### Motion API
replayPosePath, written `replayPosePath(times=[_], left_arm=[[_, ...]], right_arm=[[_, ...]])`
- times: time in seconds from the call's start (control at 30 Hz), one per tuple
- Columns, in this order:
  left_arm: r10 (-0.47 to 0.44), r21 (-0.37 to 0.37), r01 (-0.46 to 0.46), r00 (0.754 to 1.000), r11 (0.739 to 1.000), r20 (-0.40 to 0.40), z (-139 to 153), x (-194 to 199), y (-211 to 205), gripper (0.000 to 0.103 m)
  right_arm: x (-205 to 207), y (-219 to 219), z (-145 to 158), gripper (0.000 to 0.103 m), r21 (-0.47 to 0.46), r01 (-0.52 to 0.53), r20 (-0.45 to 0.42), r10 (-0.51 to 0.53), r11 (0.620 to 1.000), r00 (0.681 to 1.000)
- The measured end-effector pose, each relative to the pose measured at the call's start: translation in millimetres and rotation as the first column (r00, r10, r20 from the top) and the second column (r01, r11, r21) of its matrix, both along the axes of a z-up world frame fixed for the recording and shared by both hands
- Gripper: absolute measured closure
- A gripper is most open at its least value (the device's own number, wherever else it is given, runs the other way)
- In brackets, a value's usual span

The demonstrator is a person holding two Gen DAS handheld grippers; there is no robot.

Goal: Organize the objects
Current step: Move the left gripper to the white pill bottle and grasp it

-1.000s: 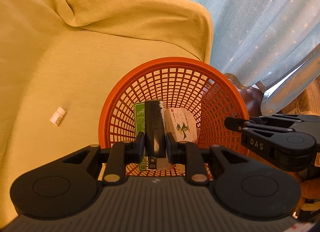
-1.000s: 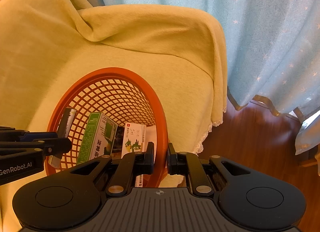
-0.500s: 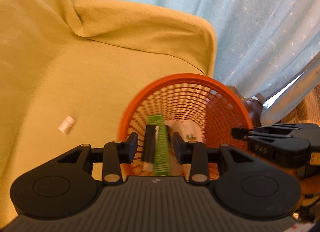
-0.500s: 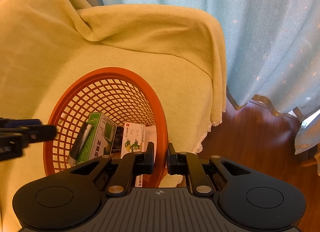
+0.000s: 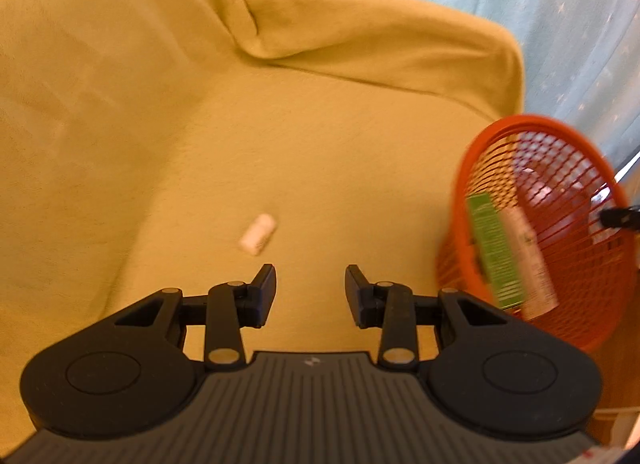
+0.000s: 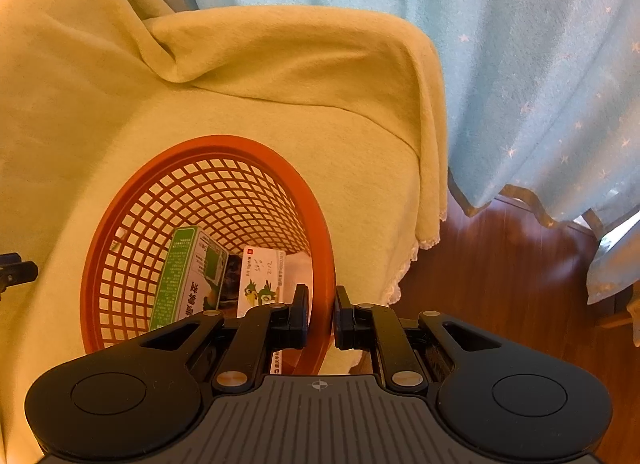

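Left wrist view, left gripper (image 5: pixel 311 291) spread, empty

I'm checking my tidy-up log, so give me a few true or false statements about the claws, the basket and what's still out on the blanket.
1. The left claw is open and holds nothing. True.
2. The small white bottle lies in the basket. False: it lies on the yellow blanket, outside the orange basket.
3. The right claw grips the basket's rim. True.
4. The basket holds no boxes. False: a green box and a white box are inside.
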State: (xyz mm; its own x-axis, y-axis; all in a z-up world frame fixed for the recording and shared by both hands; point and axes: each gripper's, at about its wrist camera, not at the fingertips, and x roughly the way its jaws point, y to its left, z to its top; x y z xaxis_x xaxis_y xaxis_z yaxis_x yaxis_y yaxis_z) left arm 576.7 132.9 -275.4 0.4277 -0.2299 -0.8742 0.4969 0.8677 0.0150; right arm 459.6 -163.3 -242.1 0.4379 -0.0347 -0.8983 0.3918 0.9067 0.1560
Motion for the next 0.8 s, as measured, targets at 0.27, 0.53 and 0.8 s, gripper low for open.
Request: replayPosePath(times=[0.27, 0.53, 0.8], left_arm=[[-0.047, 0.048, 0.047, 0.999, 0.998, -0.012, -60, 40, 12, 0.071], [-0.072, 0.114, 0.074, 0.997, 0.991, -0.024, -114, 81, 11, 0.071], [-0.123, 0.17, 0.126, 0.992, 0.977, -0.026, -144, 101, -4, 0.071]], right_arm=[[3, 1, 0, 0.095, -0.016, 0.019, -0.03, -0.02, 1.0, 0.999], [9, 2, -2, 0.095, -0.037, 0.041, -0.042, -0.042, 0.998, 0.998], [9, 3, -1, 0.095, -0.043, 0.053, -0.054, -0.056, 0.998, 0.997]])
